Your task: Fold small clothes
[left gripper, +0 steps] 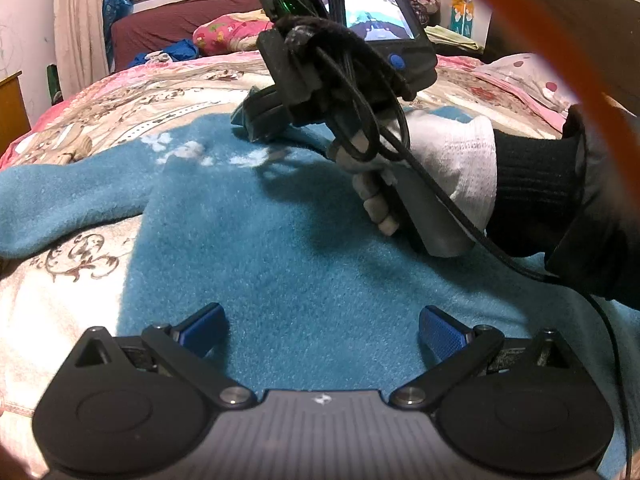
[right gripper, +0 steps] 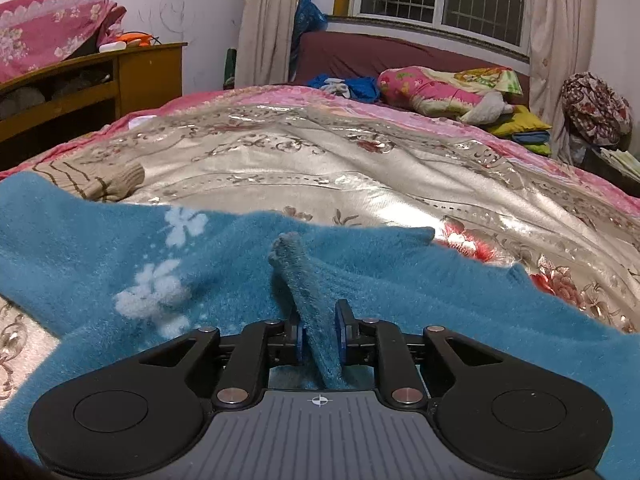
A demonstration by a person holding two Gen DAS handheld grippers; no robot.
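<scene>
A fuzzy blue sweater with white flower prints lies spread on the bed, one sleeve running out to the left. My left gripper is open and empty, low over the sweater's near part. My right gripper is shut on a fold of the blue sweater, which stands up between its blue pads. In the left wrist view the right gripper is at the sweater's far edge, held by a gloved hand.
The bed has a shiny floral quilt. A beige knit garment lies at the left beyond the sweater. Pillows and clothes sit at the headboard. A wooden cabinet stands left. A black cable trails across the right.
</scene>
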